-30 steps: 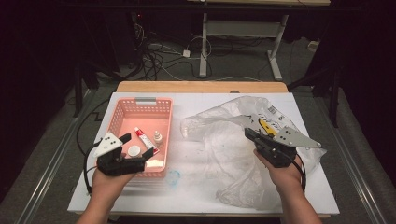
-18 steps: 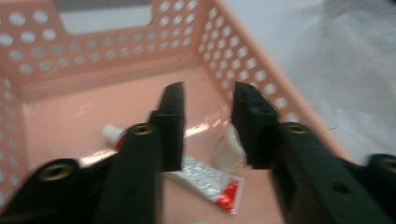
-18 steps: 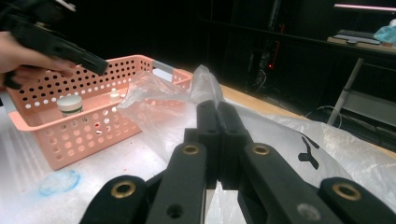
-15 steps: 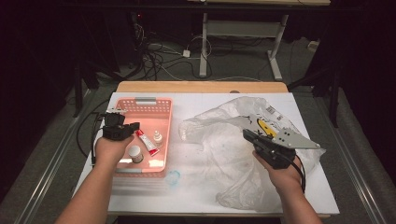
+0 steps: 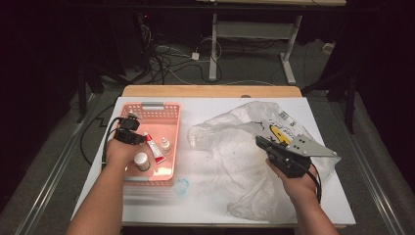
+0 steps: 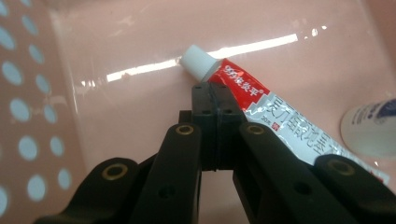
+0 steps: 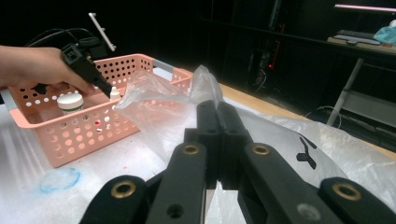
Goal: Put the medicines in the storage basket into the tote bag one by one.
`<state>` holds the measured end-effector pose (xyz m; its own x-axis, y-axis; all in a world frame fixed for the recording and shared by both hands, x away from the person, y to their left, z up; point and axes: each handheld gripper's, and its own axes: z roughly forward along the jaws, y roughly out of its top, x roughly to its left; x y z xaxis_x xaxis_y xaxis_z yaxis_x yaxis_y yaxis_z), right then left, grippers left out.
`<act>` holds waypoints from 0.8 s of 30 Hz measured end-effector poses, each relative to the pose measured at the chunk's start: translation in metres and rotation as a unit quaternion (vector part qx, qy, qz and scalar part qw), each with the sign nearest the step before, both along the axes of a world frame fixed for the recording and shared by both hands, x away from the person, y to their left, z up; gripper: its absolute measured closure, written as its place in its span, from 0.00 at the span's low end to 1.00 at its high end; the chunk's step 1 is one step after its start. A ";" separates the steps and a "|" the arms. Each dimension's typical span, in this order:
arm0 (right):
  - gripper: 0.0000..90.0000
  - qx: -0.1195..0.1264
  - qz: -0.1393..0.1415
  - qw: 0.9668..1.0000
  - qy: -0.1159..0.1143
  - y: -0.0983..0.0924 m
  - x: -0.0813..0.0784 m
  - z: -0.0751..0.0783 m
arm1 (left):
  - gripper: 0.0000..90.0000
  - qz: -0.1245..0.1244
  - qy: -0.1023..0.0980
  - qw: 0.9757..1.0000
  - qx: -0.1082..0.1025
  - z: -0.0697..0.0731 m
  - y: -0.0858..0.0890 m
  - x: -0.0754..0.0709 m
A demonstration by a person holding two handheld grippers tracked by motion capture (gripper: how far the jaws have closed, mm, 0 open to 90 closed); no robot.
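Reaching into the pink basket (image 5: 155,106), the left gripper (image 6: 212,100) sits closed and empty beside the red tube (image 6: 261,105); it should reopen and straddle it; the right gripper (image 7: 218,114) pinches the plastic bag (image 7: 163,105).

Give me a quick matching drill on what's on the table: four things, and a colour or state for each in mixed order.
Things:
1. tube
2. bag
3. basket
4. jar

States:
a. clear, pinched by the right gripper
b. pink, with holed walls
c. red and white, lying down
d. white lid, standing upright

Pairs: 1-c, 2-a, 3-b, 4-d
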<state>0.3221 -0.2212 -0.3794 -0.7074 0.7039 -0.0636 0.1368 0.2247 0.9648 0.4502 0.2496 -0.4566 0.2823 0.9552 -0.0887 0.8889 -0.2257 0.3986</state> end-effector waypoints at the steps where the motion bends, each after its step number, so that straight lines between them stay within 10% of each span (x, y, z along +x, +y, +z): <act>1: 1.00 -0.002 -0.001 1.000 0.001 0.000 0.000 0.000 | 0.98 -0.005 0.000 1.000 0.004 0.001 -0.002 0.004; 13: 1.00 -0.007 0.000 1.000 0.006 0.002 0.001 -0.004 | 0.98 -0.044 0.001 0.999 -0.002 -0.008 -0.024 0.029; 20: 1.00 -0.008 0.001 1.000 0.011 0.002 0.001 -0.006 | 0.97 -0.055 -0.023 0.998 -0.009 0.011 -0.017 0.025; 24: 1.00 -0.012 0.001 1.000 0.009 0.004 0.000 -0.006 | 0.72 -0.052 -0.030 0.997 -0.042 0.016 -0.019 0.024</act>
<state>0.3225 -0.2167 -0.3855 -0.7101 0.7009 -0.0675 0.1539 0.2480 0.9565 0.4745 0.2302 -0.4406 0.3863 0.9105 -0.1474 0.8362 -0.2782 0.4726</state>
